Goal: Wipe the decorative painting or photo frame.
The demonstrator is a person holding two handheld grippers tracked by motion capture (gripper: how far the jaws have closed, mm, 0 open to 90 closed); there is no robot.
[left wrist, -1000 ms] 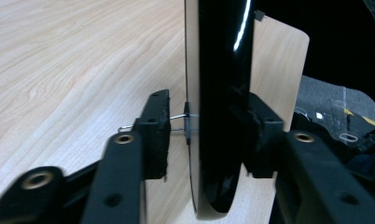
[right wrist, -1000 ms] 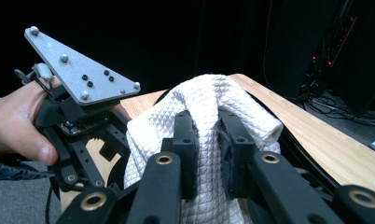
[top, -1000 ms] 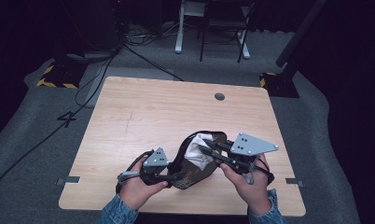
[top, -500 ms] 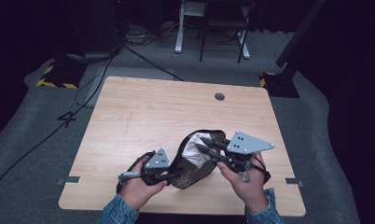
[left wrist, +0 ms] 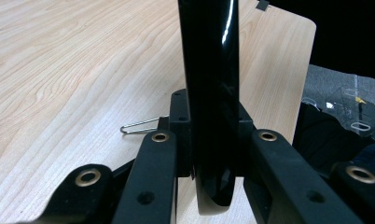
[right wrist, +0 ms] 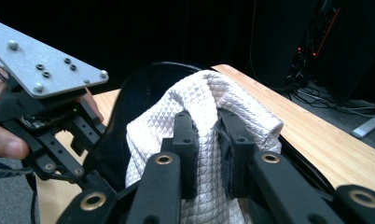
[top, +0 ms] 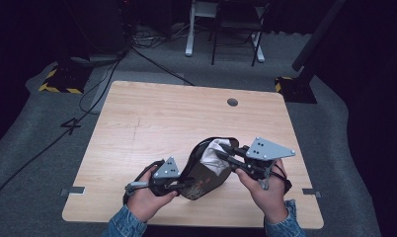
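Near the front edge of the pale wooden desk [top: 152, 123], a person's left tongs [left wrist: 209, 140] clamp the rim of a glossy black pouch [top: 206, 170], while the right tongs [right wrist: 206, 128] pinch a white quilted cloth [right wrist: 204, 107] at the pouch's open mouth. Risk, on this evidence: the slick rim could slide from its narrow grip, or the bunched cloth could snag there. Both hands sit low, angled inward toward the pouch.

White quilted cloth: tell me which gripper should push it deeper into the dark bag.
Right. The right gripper already has its jaws closed on the white quilted cloth at the bag's mouth. The left gripper is clamped on the bag's glossy edge, likely best kept there to steady it.
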